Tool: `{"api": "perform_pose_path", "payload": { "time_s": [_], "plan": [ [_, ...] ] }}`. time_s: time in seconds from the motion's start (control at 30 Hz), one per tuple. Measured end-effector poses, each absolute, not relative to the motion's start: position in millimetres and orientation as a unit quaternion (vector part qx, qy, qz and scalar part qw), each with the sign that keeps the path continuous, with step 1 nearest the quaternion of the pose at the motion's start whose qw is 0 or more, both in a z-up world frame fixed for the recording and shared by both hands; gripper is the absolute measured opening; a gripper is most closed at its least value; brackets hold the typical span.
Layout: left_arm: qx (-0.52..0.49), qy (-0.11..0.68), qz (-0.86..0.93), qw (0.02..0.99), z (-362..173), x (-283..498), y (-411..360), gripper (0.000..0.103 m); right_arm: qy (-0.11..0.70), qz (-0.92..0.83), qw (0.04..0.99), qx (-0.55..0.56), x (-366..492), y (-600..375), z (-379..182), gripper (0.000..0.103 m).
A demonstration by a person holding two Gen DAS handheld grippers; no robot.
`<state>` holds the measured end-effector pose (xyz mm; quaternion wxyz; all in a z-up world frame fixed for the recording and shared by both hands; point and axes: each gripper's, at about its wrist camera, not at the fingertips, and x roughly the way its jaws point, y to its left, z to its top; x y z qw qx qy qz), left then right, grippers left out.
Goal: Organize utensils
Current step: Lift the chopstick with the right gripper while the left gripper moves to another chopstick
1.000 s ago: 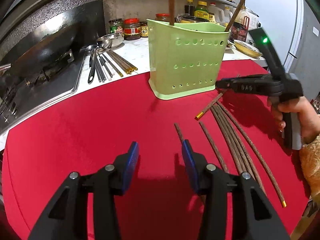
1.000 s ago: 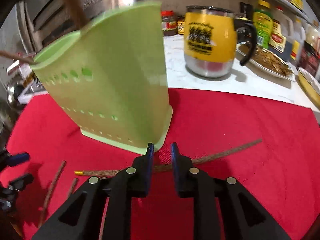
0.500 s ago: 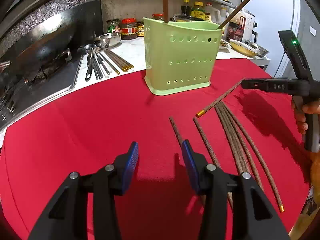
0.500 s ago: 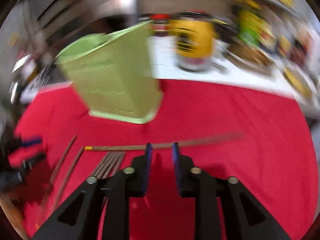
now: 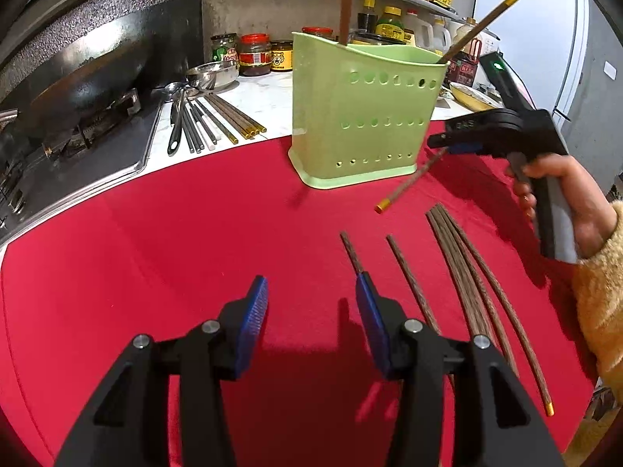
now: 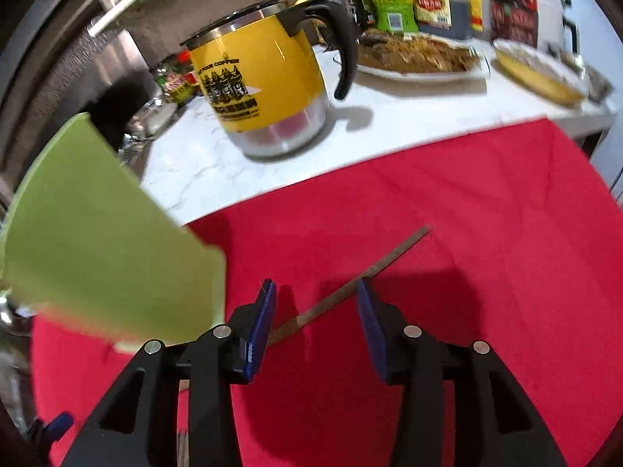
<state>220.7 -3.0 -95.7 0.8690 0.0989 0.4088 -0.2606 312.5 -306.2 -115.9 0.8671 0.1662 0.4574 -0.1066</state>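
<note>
A light green utensil holder [image 5: 364, 116] stands on the red cloth [image 5: 194, 233] with two brown chopsticks sticking out; it also shows in the right wrist view [image 6: 97, 241]. Several brown chopsticks [image 5: 467, 272] lie on the cloth to the right. My left gripper [image 5: 311, 311] is open and empty above the cloth. My right gripper [image 6: 315, 319] has its jaws open, with a gold-tipped chopstick [image 6: 350, 284] lying slanted between the pads. In the left wrist view the right gripper [image 5: 447, 144] sits beside the holder, the chopstick [image 5: 405, 186] hanging from it.
A yellow mug [image 6: 264, 85] and plates of food [image 6: 420, 58] stand on the white counter behind the cloth. Dark and gold-tipped chopsticks and a ladle [image 5: 206, 124] lie on the counter by the stove [image 5: 78, 128]. Jars and bottles line the back.
My right gripper lifted the gold-tipped chopstick off the cloth, swung toward the holder's right side, and its jaws have spread apart. My left gripper has hardly moved.
</note>
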Motion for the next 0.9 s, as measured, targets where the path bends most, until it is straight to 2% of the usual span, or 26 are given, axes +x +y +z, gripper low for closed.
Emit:
{"api": "perform_pose_path", "payload": {
  "time_s": [0.1,0.3,0.57,0.67,0.83,0.9],
  "plan": [
    [0.093,0.415,-0.258,0.867,-100,226,-2,0.046,0.454,-0.150,0.867,0.139,322,-306,-118,0.024],
    [0.096,0.425,-0.256,0.863,-105,230,-3,0.046,0.467,-0.132,0.874,0.017,326,-301,-118,0.016],
    [0.111,0.417,-0.259,0.864,-96,223,-15,0.047,0.487,-0.066,0.871,-0.015,310,-351,-118,0.006],
    [0.112,0.415,-0.257,0.866,-93,217,-18,0.047,0.492,-0.037,0.870,-0.010,296,-351,-117,0.006],
    [0.108,0.412,-0.252,0.869,-88,199,-18,0.047,0.498,0.002,0.865,0.061,257,-346,-116,0.009],
    [0.104,0.411,-0.248,0.871,-86,188,-16,0.047,0.496,0.023,0.864,0.088,239,-345,-114,0.028]
  ]
}}
